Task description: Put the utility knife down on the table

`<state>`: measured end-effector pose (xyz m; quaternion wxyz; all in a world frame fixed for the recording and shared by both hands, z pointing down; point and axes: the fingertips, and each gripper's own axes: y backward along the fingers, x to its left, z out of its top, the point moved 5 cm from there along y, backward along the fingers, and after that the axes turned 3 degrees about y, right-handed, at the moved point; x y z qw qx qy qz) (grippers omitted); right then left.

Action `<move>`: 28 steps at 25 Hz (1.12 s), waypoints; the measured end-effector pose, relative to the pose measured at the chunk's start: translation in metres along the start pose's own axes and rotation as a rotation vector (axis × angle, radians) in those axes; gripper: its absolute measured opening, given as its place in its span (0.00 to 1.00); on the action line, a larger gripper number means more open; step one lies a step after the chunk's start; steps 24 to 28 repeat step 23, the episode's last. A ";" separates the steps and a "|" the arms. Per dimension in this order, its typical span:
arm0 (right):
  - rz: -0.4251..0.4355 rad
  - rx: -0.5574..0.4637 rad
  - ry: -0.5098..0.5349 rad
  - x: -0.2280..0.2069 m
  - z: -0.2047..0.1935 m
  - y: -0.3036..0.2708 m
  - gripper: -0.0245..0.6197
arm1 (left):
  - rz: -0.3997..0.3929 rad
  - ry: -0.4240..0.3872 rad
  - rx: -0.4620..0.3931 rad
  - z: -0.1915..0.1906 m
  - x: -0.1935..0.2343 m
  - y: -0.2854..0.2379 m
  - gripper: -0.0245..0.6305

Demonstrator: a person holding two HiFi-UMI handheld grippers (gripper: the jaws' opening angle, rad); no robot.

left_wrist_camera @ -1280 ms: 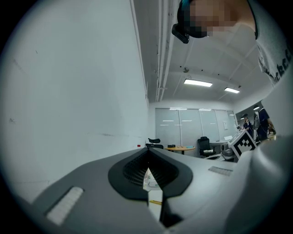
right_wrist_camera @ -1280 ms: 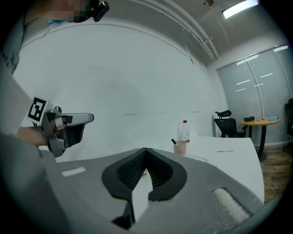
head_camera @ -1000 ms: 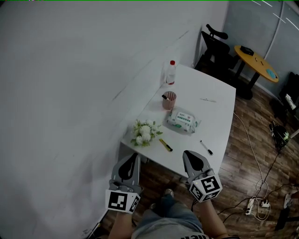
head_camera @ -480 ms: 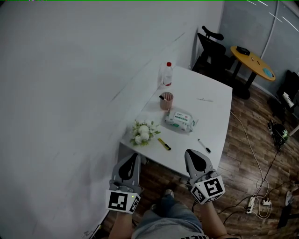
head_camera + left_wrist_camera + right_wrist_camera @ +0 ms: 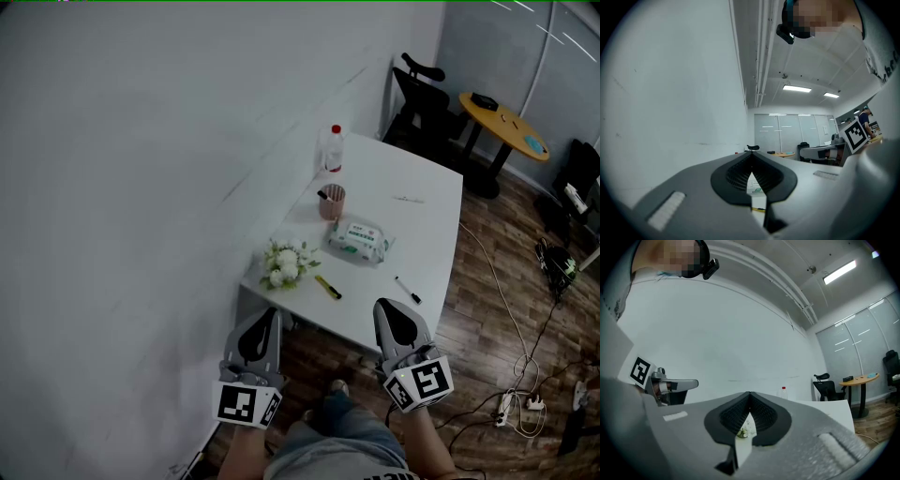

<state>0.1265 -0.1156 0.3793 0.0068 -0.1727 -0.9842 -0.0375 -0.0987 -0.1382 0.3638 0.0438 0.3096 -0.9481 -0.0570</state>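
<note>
utility knife (image 5: 328, 287) yellow | table (image 5: 422, 234) white | cup (image 5: 332, 202) pink | bottle cap (image 5: 336, 129) red

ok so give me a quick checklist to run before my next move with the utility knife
1. Utility knife down on the table: ok, it lies flat near the front edge, beside the flowers.
2. Left gripper empty: ok, jaws together with nothing between them.
3. Right gripper empty: ok, jaws together with nothing between them.
4. Both grippers off the table: ok, they are held short of its near edge, over the floor.
5. Knife apart from the marker: ok, bare tabletop lies between them.
6. Blade retracted: cannot tell, the knife is too small in view.
</note>
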 end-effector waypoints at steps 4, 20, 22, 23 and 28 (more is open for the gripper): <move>0.001 -0.003 0.003 0.002 0.002 0.004 0.04 | -0.002 -0.004 -0.001 0.001 -0.002 0.002 0.06; -0.007 -0.011 0.010 0.003 0.007 0.006 0.04 | -0.009 -0.001 -0.003 0.000 -0.004 0.002 0.06; -0.006 -0.012 0.010 0.003 0.007 0.006 0.04 | -0.009 -0.001 -0.002 -0.001 -0.004 0.001 0.06; -0.006 -0.013 0.010 0.003 0.007 0.005 0.04 | -0.009 -0.001 -0.001 -0.001 -0.004 0.000 0.06; -0.006 -0.013 0.010 0.003 0.007 0.005 0.04 | -0.009 -0.001 -0.001 -0.001 -0.004 0.000 0.06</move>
